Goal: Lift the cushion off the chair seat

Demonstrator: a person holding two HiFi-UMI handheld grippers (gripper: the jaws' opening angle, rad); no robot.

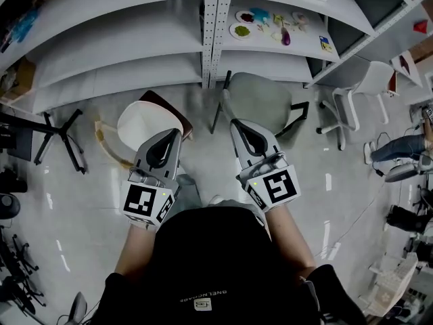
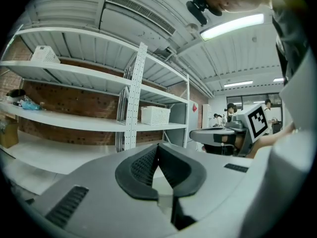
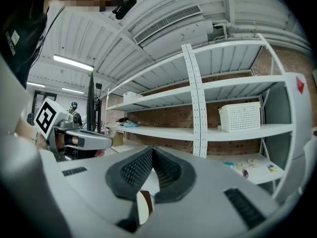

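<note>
White and rounded, the cushion (image 1: 143, 124), or what seems to be it from this steep view, is seen lying on a low chair (image 1: 166, 103) whose brown edge shows behind it. The chair stands on the pale floor (image 1: 88, 195) in front of the white shelving (image 1: 135, 46). A second, grey-green chair (image 1: 260, 100) with black legs is placed just to its right.

Both grippers are held out level toward the shelving. The left gripper (image 1: 173, 135) is pictured over the cushion's near right edge, and no contact with it is shown. The right gripper (image 1: 237, 124) is held before the grey-green chair. In each gripper view the jaws are seen pressed together at their tips, with nothing gripped between them.

Small coloured items (image 1: 270, 26) are laid on a middle shelf, and a white basket (image 3: 240, 117) is set on a shelf above them.
</note>
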